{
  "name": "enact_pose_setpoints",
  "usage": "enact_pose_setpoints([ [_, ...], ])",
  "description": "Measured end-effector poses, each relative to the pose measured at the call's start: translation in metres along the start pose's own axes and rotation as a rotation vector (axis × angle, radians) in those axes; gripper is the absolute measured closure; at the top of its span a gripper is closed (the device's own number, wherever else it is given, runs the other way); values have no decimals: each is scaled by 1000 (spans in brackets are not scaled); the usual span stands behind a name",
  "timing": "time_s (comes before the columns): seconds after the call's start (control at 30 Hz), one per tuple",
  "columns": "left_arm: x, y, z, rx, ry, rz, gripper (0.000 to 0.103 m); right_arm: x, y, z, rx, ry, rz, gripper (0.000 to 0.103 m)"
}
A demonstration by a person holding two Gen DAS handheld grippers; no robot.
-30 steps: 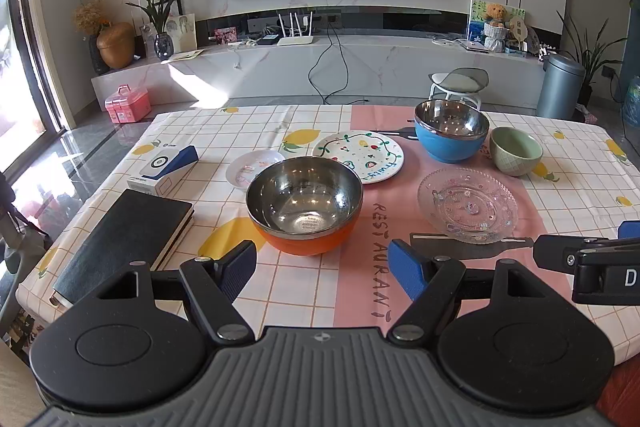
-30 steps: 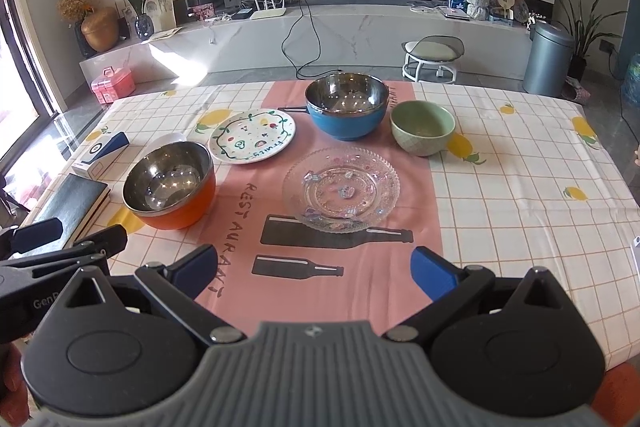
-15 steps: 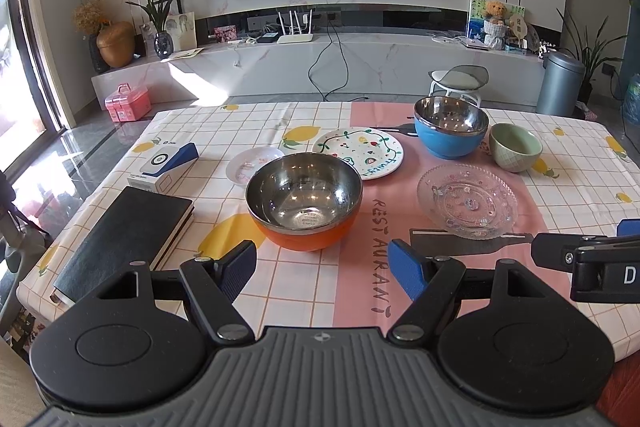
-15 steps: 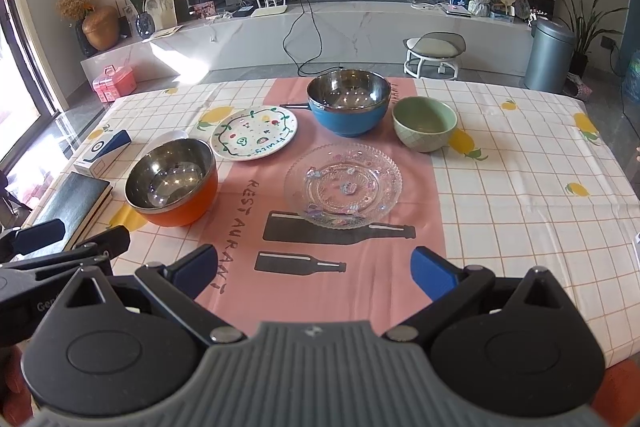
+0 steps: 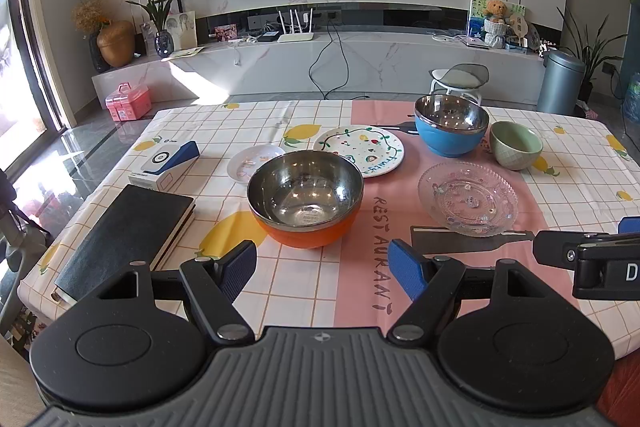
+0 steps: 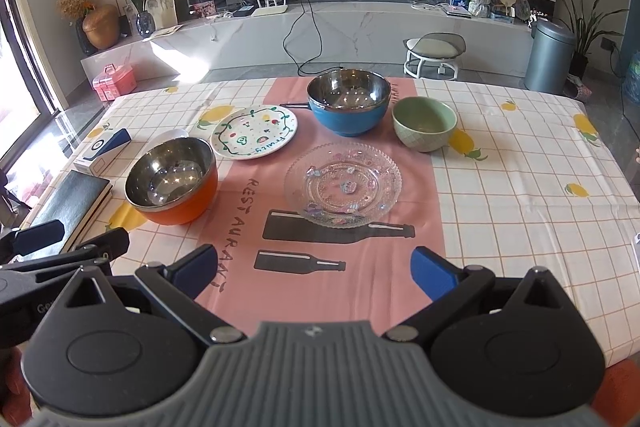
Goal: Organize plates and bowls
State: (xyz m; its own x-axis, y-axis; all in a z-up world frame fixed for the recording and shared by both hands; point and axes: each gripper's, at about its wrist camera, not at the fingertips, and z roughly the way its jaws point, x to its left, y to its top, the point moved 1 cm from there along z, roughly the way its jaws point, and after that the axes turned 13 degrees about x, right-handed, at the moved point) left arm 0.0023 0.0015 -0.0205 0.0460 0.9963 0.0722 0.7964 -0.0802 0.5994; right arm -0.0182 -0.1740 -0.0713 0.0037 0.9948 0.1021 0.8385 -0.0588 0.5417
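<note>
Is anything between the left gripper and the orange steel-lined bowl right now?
Nothing visible. The open left gripper faces the orange bowl with the steel lining across bare tablecloth; the black notebook lies off to the left, the clear glass plate to the right.

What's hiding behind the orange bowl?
A small white plate sits behind the orange bowl. In the right wrist view the bowl covers most of it, so only its far rim shows. The left wrist view shows more, though the bowl still hides its near edge.
</note>
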Motion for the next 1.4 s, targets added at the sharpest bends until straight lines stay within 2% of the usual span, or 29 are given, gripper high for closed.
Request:
enact_pose_setpoints([
  [0.27,0,-1,1,2,-5,-2,15,0,0,0,0,0,-3,2],
  [0.43,7,-8,2,-14,-45,-15,16,3,-2,3,9,1,-8,2],
  [0.57,17,-13,6,-18,-111,-38,28,5,-4,9,7,13,-20,3],
  [0.63,23,-11,10,-12,-117,-54,32,6,-5,13,9,22,-26,3],
  [0.7,28,-10,14,-10,-120,-65,41,10,-5,18,6,32,-39,3],
  [0.83,40,1,16,-42,-116,-71,41,20,2,28,-3,37,-76,10],
  [1.03,62,26,18,-116,-54,-134,41,34,30,38,-30,70,-64,10],
  [1.2,80,50,33,-78,-74,-190,41,51,52,48,-79,62,-47,10],
  [1.27,84,58,40,-65,-78,-184,39,57,63,55,-69,97,-34,10],
  [1.3,85,62,43,-54,-67,-175,35,59,67,59,-65,105,-27,10],
  [1.4,86,69,57,-25,-43,-179,33,70,79,75,-46,79,-25,10],
])
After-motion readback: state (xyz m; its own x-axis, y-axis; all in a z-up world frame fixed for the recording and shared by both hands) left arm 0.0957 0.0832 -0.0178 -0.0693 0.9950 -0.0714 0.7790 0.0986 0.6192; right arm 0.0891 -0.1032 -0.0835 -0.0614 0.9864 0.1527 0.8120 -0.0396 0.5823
